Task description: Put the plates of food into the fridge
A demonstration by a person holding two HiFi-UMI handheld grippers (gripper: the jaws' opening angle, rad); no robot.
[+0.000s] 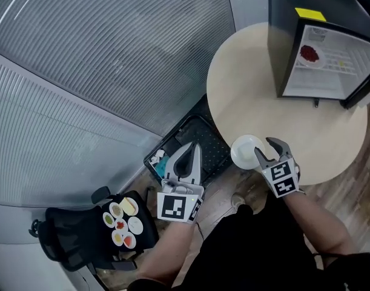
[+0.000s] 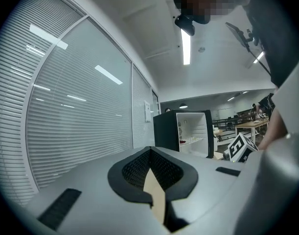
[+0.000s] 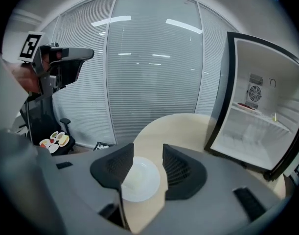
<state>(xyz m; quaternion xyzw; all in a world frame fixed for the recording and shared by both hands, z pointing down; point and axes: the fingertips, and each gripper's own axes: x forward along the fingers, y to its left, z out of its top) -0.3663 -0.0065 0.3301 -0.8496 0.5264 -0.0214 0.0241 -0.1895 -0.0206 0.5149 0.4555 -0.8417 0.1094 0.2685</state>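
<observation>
A white plate (image 1: 244, 151) lies near the front-left edge of the round beige table (image 1: 245, 77). Whether it carries food I cannot tell. My right gripper (image 1: 264, 147) is open at its right rim. In the right gripper view the plate (image 3: 139, 182) shows between and beneath the spread jaws (image 3: 147, 148), the left one covering its edge. My left gripper (image 1: 197, 145) hangs off the table over the floor, shut and empty; its pads meet at the tips (image 2: 150, 151). The black fridge (image 1: 318, 41) stands open on the table with a plate of red food (image 1: 310, 54) inside.
Several small plates of food (image 1: 121, 223) sit on a black office chair (image 1: 69, 241) at the lower left, also seen in the right gripper view (image 3: 54, 140). A black bin (image 1: 191, 144) stands on the floor beside the table. Glass walls with blinds (image 1: 112, 53) close off the left.
</observation>
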